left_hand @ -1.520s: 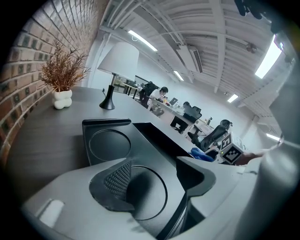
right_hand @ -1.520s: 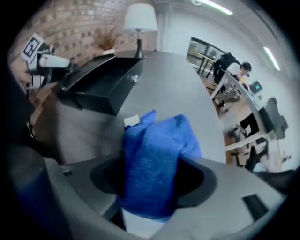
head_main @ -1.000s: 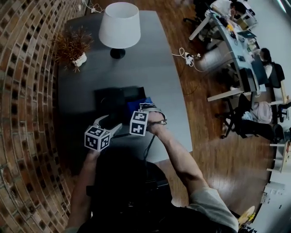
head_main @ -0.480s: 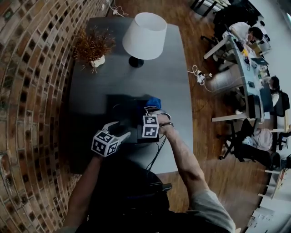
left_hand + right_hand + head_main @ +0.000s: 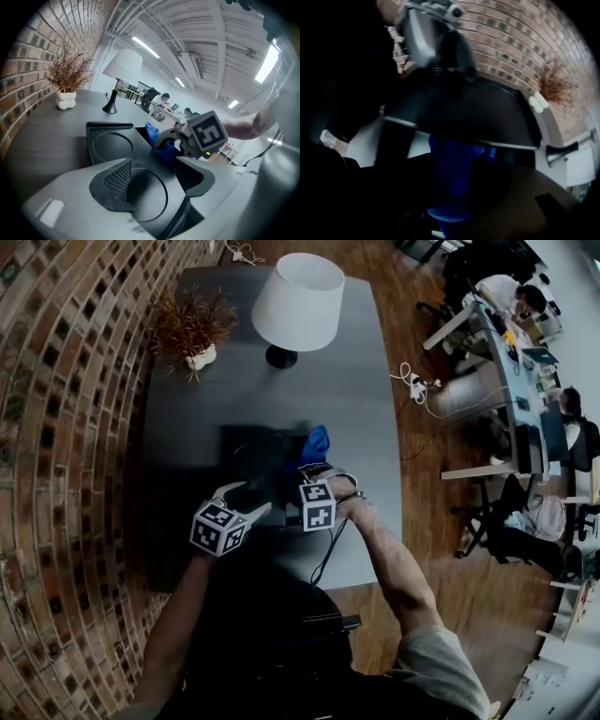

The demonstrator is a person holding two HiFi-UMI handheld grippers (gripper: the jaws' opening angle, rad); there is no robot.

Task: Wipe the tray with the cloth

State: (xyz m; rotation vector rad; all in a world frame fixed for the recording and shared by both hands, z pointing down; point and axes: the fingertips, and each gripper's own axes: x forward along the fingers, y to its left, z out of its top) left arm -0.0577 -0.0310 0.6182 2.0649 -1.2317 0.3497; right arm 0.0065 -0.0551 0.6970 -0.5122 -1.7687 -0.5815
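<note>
Right gripper view shows my right gripper [image 5: 452, 164] clenched on the blue cloth [image 5: 450, 183], which hangs against the dark tray [image 5: 478, 112]. The tray lies just left of that hand, its long axis running away from me, so I'd sweep leftward. My left gripper [image 5: 157, 183], jaws just closing, seems to pinch the tray's near corner. Beyond are the grey table [image 5: 356, 409], lamp [image 5: 298, 292], dried plant [image 5: 192, 329] and brick wall [image 5: 66, 427].
</note>
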